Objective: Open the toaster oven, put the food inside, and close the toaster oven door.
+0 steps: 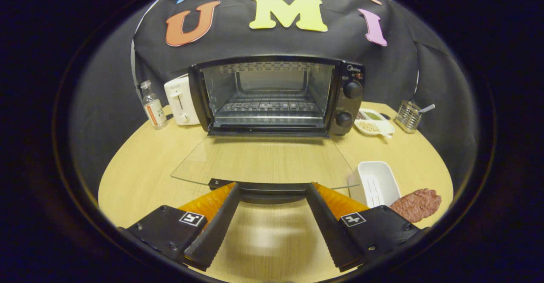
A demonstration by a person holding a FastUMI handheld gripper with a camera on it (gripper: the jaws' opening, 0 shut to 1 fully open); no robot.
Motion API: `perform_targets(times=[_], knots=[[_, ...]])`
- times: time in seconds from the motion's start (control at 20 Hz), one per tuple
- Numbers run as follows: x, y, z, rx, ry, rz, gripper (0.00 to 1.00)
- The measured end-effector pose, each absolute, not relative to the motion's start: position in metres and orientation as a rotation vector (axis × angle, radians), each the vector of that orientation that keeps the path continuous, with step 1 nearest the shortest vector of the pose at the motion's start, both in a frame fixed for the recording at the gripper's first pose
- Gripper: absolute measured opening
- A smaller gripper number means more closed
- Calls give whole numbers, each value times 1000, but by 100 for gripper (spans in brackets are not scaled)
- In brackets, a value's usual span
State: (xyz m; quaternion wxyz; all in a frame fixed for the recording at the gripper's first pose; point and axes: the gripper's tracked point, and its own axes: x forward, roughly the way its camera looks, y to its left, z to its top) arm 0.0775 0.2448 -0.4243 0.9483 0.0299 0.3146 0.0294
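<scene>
The black toaster oven (346, 100) stands at the back of the round wooden table, with its glass door (263, 159) folded down flat toward me. Inside, the wire rack (270, 104) is bare. My gripper (272, 187) is open, its orange-and-black fingers (221, 206) spread wide, with the door's black handle (270, 189) lying across just at the fingertips. Nothing is held between the fingers. The food, a brownish-red slab of meat (418, 204), lies on the table to the right, beside the right finger and behind a white dish.
A white rectangular dish (376, 183) sits right of the open door. A white toaster (182, 100) and a glass bottle (153, 104) stand left of the oven. Right of the oven are a divided snack plate (374, 123) and a wire utensil holder (408, 115).
</scene>
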Motion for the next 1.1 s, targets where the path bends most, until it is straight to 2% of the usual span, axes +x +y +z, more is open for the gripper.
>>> perform_targets(times=[0.25, 0.5, 0.8, 1.1], knots=[[75, 243, -431, 17, 649, 65, 100], [77, 227, -407, -1, 623, 124, 100], [88, 136, -358, -66, 551, 116, 100], [74, 30, -347, -55, 578, 92, 100]])
